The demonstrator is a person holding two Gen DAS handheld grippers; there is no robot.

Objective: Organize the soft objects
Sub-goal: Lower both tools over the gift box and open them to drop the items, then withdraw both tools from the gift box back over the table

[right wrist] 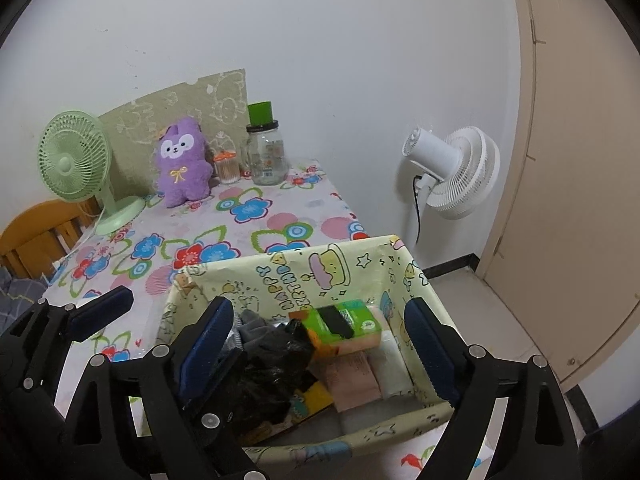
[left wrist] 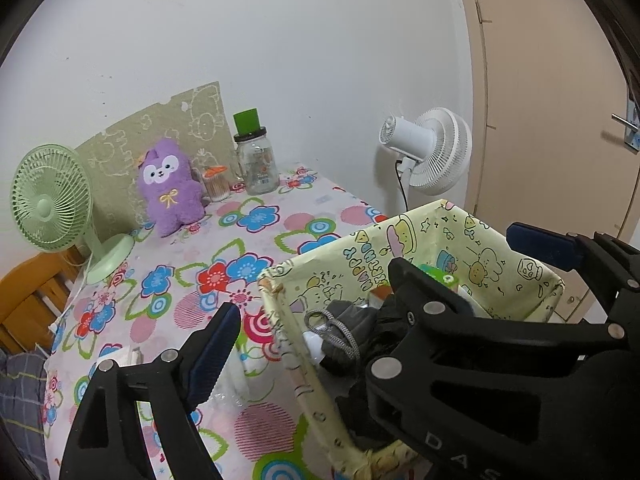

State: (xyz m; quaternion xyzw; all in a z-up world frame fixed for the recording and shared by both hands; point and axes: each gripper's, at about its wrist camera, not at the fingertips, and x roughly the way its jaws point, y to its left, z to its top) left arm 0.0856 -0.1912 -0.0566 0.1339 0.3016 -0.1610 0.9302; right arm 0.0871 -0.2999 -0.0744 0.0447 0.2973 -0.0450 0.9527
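A purple plush toy sits upright at the back of the flowered table, against a green board. A pale yellow cartoon-print fabric bin stands at the table's near right corner. It holds dark cloth with a grey cord, a black bag, a green tissue pack and pink and white folded items. My right gripper is open over the bin. My left gripper is open and empty, straddling the bin's left wall; it also shows in the right wrist view.
A green desk fan stands at the back left. A glass jar with a green cup on top and a small cotton-swab jar stand by the plush. A white fan is mounted on the wall, right. A door is at far right.
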